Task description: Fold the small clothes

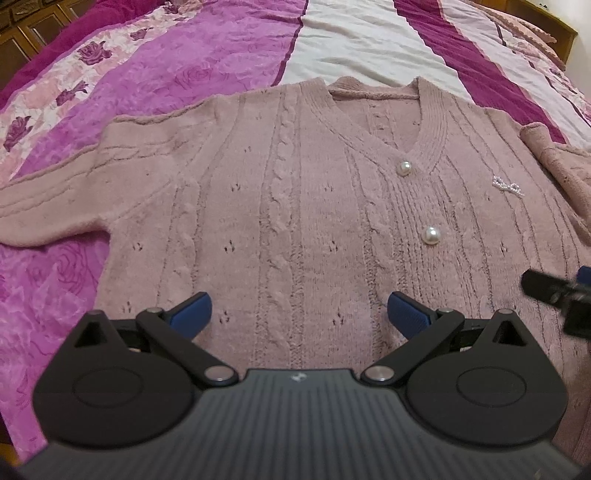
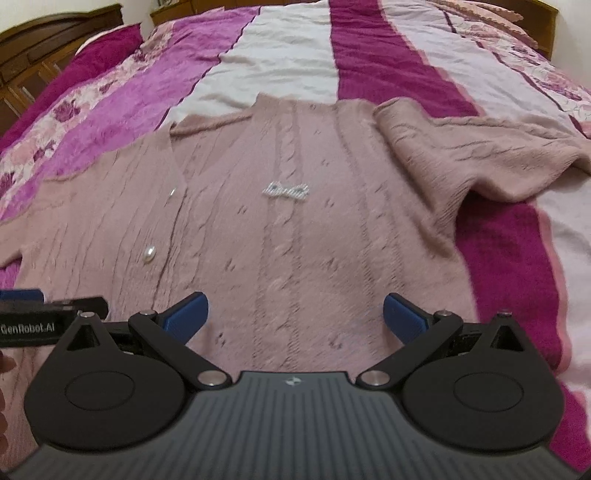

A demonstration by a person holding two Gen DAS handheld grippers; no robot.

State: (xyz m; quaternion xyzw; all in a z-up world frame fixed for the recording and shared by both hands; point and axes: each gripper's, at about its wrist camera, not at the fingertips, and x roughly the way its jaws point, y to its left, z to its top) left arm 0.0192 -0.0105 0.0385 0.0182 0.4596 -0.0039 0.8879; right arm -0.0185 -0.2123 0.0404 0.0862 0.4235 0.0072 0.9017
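Note:
A dusty-pink cable-knit cardigan (image 1: 295, 192) with pearl buttons (image 1: 431, 235) and a beaded bow (image 1: 509, 185) lies front-up on the bed. It also shows in the right wrist view (image 2: 295, 229). Its left sleeve (image 1: 55, 199) stretches out flat. Its right sleeve (image 2: 461, 155) lies bunched and partly folded over at the shoulder. My left gripper (image 1: 299, 314) is open and empty above the lower front of the cardigan. My right gripper (image 2: 295, 314) is open and empty above the lower right front. Each gripper shows at the edge of the other's view.
The bed is covered by a quilt (image 2: 288, 55) striped in magenta, purple, white and rose print. A wooden headboard (image 2: 55, 33) and cabinet stand at the far left. A pink crocheted cover (image 2: 487, 11) lies at the far right corner.

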